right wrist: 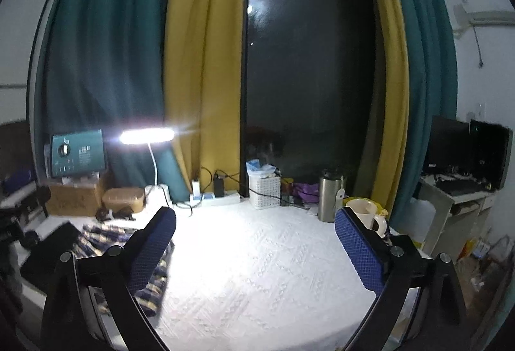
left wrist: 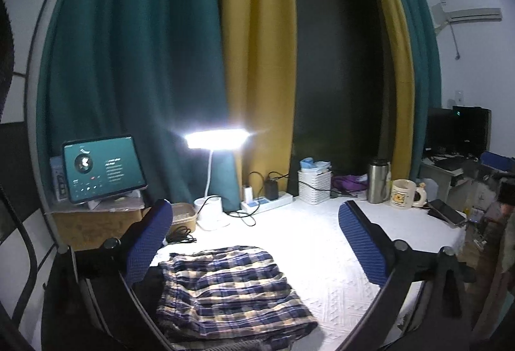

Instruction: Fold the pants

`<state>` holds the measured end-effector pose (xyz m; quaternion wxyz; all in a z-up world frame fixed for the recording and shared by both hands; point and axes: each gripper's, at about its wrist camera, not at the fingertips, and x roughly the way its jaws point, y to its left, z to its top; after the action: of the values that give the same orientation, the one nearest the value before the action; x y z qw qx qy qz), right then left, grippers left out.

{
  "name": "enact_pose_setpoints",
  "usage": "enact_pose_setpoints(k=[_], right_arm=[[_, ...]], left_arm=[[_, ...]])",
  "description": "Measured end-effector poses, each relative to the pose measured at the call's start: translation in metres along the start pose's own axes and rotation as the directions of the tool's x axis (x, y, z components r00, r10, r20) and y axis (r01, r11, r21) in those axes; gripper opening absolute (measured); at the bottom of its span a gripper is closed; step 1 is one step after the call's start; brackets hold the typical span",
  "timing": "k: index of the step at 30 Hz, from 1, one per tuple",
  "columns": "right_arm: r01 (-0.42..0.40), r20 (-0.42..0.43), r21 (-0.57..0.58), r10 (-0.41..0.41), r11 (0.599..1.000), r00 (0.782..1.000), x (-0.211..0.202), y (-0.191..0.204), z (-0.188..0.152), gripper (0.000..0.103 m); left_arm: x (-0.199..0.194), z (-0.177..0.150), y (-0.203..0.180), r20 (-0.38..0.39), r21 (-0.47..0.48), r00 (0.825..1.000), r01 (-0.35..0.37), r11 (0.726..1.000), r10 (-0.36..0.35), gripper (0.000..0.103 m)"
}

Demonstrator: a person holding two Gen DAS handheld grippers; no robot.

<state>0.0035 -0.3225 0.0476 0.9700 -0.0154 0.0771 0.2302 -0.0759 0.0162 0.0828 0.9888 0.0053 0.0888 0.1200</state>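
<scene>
plaid pants (left wrist: 225, 290) folded | white tablecloth (right wrist: 257, 270) | lit lamp (left wrist: 217, 138) | curtains (left wrist: 257, 61)

A white textured cloth covers the worktop (left wrist: 322, 254). At its far edge a lit desk lamp (left wrist: 217, 138) glares. Left of the lamp a tablet (left wrist: 103, 167) with a teal screen leans on a cardboard box (left wrist: 93, 222). Right of the lamp lie a white power strip (left wrist: 267, 203) with plugs in it, a white woven basket (left wrist: 314, 187), a steel flask (left wrist: 378, 180) and a cream mug (left wrist: 404, 194). Teal and yellow curtains (left wrist: 180, 45) flank a dark window (left wrist: 334, 61). Far right, a monitor (right wrist: 470, 151) stands on a small desk, and an air conditioner (left wrist: 466, 14) is mounted on the wall.
</scene>
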Motion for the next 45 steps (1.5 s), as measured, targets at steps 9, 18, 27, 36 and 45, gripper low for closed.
enact_pose_setpoints(k=[9,18,27,36,45], right_arm=[[0.014,-0.013,0.004,-0.014,1.0,1.0,0.009,0.001,-0.004,0.099],[0.006,-0.032,0.001,-0.006,1.0,0.999,0.016,0.004,-0.011,0.099],[0.01,-0.03,0.002,-0.009,1.0,1.0,0.013,0.002,-0.011,0.099],[0.013,-0.034,0.005,-0.013,1.0,0.999,0.013,-0.001,-0.011,0.1],[0.014,-0.034,0.005,-0.014,1.0,0.999,0.013,-0.002,-0.012,0.1]], left_arm=[[0.007,-0.008,0.009,-0.017,-0.035,1.0,-0.013,0.999,0.012,0.102],[0.006,-0.008,0.013,-0.022,-0.045,1.0,-0.021,0.999,0.02,0.102],[0.005,-0.008,0.012,-0.025,-0.039,1.0,-0.014,0.999,0.013,0.102],[0.005,-0.009,0.01,-0.026,-0.036,1.0,-0.012,0.999,0.011,0.102],[0.005,-0.009,0.01,-0.027,-0.038,1.0,-0.01,0.999,0.009,0.102]])
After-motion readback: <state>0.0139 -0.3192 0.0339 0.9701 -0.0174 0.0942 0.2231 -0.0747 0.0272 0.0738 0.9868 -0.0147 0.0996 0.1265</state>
